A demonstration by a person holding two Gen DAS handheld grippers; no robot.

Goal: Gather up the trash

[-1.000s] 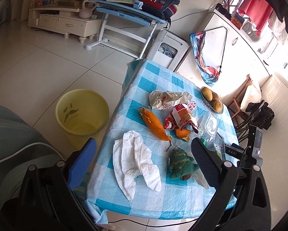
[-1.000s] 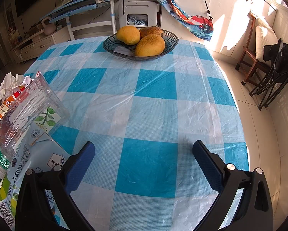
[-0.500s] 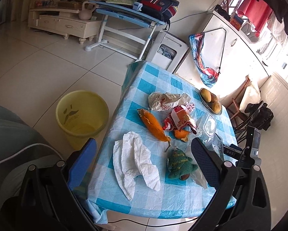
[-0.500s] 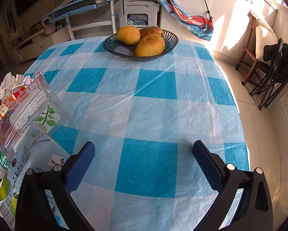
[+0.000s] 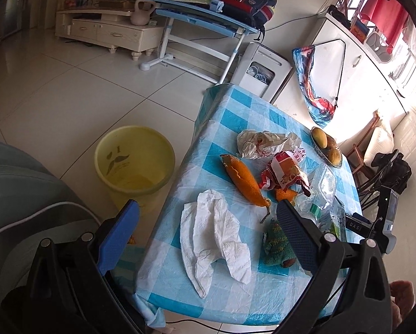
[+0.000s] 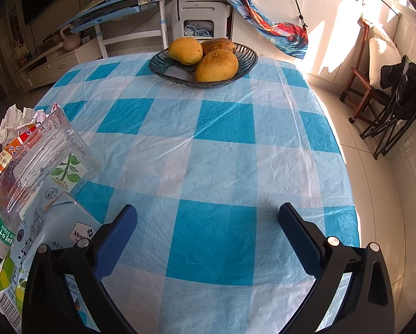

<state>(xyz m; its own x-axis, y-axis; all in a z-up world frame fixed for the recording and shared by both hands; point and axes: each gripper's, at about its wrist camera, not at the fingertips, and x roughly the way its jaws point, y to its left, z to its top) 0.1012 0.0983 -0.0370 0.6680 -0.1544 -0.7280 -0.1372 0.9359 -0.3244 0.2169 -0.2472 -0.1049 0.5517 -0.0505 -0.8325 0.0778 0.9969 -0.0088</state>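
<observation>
Trash lies on the blue-checked table (image 5: 221,117): a white crumpled tissue (image 5: 213,239), an orange peel (image 5: 242,179), a red snack wrapper (image 5: 284,171), a crumpled white bag (image 5: 260,143), a green tree-print packet (image 5: 277,245), a clear plastic box (image 6: 38,161) and a milk carton (image 6: 52,222). A yellow bin (image 5: 134,161) stands on the floor left of the table. My left gripper (image 5: 208,222) is open and empty, high above the tissue. My right gripper (image 6: 208,226) is open and empty, low over bare cloth, the carton by its left finger.
A dark bowl (image 6: 245,61) with three mangoes (image 6: 216,65) sits at the table's far side. A wooden chair (image 6: 366,75) and a folded black chair (image 6: 402,103) stand on the right. A desk (image 5: 205,16) and a white appliance (image 5: 260,69) stand behind.
The left gripper has pulled back and risen slightly, so the table looks a little smaller. The right gripper has not moved.
</observation>
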